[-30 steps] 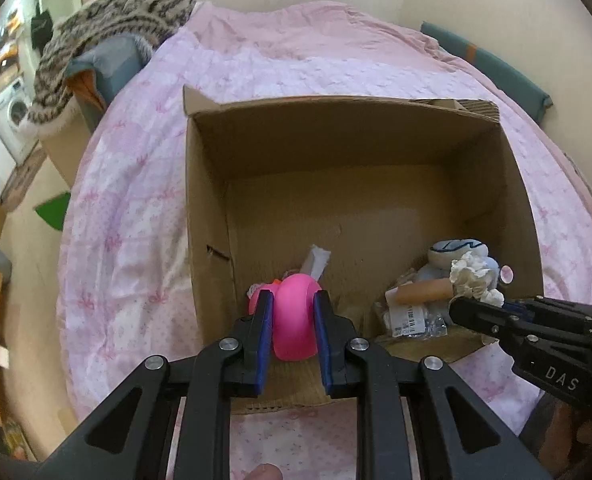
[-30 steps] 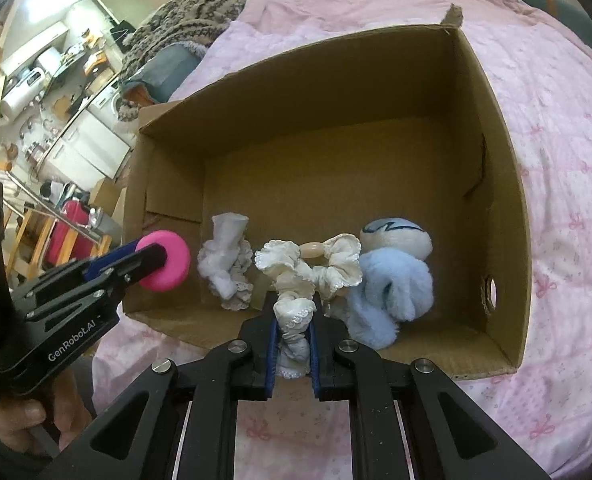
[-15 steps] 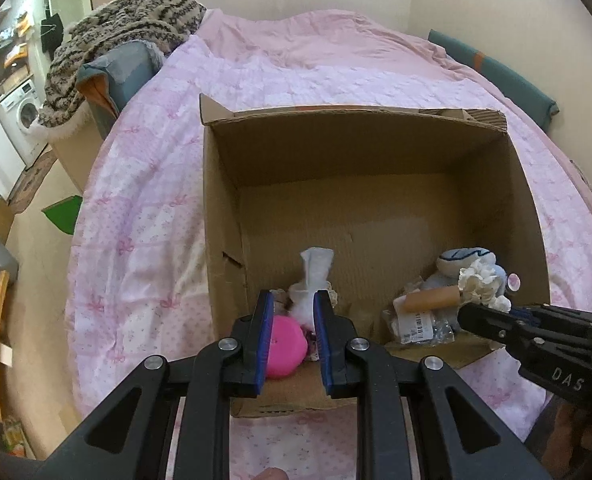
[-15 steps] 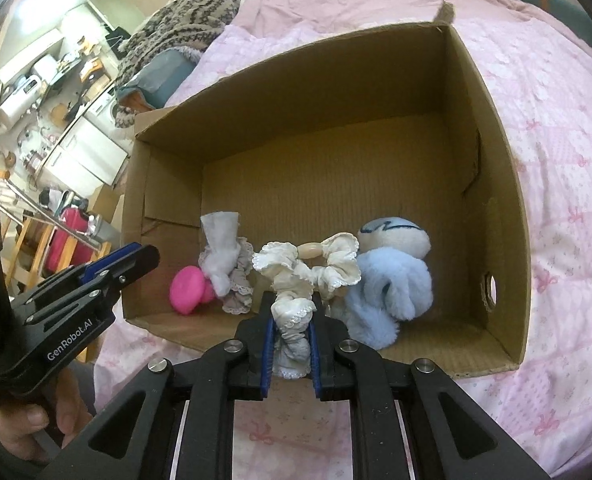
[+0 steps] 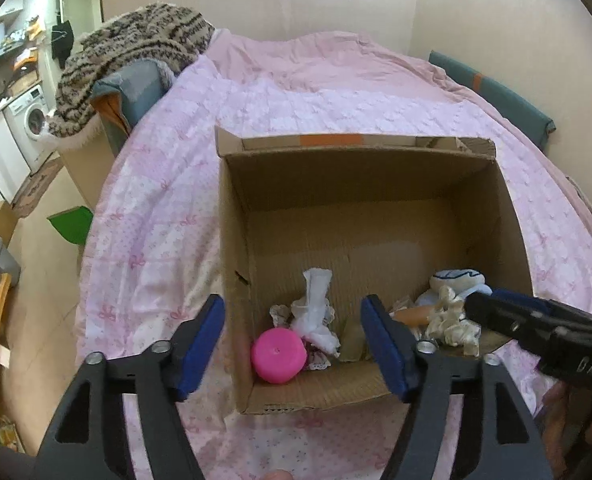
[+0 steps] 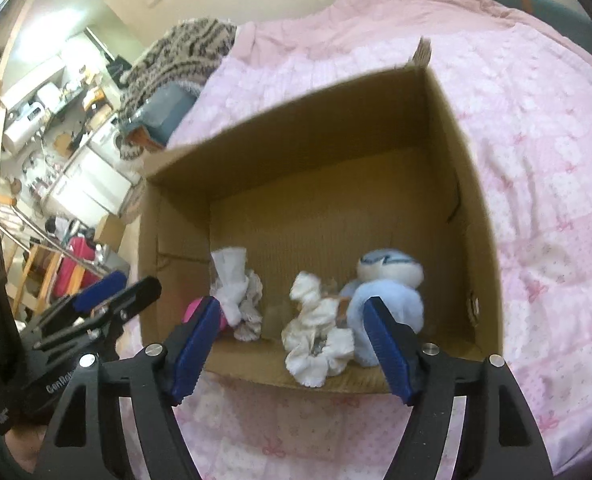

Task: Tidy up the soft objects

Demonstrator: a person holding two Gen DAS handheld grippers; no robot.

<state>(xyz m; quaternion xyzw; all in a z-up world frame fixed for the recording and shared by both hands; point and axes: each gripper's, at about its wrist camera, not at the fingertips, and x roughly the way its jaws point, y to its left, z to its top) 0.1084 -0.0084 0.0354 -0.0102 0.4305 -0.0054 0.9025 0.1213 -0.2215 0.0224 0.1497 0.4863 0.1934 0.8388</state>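
We see, nearest the left wrist camera, the left gripper (image 5: 293,314) with its blue-padded jaws spread wide and nothing between them; they straddle the near left corner of the cardboard box (image 5: 231,240). Just beyond, at 6 o'clock on the box floor, lies the pink ball (image 5: 278,355), smooth, round and bright magenta, resting against the left wall. Touching it at its 1 o'clock is the white lace cloth (image 5: 315,312), crumpled, with one end standing upright. At 4 o'clock in the box we find the cream scrunchie (image 5: 452,320), ruffled and satiny, and behind it the blue plush toy (image 5: 460,280), pale blue with a white, dark-striped head. The right gripper (image 5: 508,312) enters at 3 o'clock, its tip over the box's near right corner.

In the right wrist view, the right gripper (image 6: 291,320) likewise stands wide open and grips nothing; the scrunchie (image 6: 318,344) lies loose on the box floor between its jaws, untouched. The plush toy (image 6: 388,292) sits just right of the scrunchie, touching it. The lace cloth (image 6: 235,288) is at 10 o'clock of the scrunchie, with the ball (image 6: 193,306) a sliver behind the left jaw. The left gripper (image 6: 131,284) appears at 9 o'clock outside the box.

The box rests on a pink quilt (image 5: 296,96); a brown knitted blanket (image 5: 135,40) lies at 11 o'clock, farthest off.
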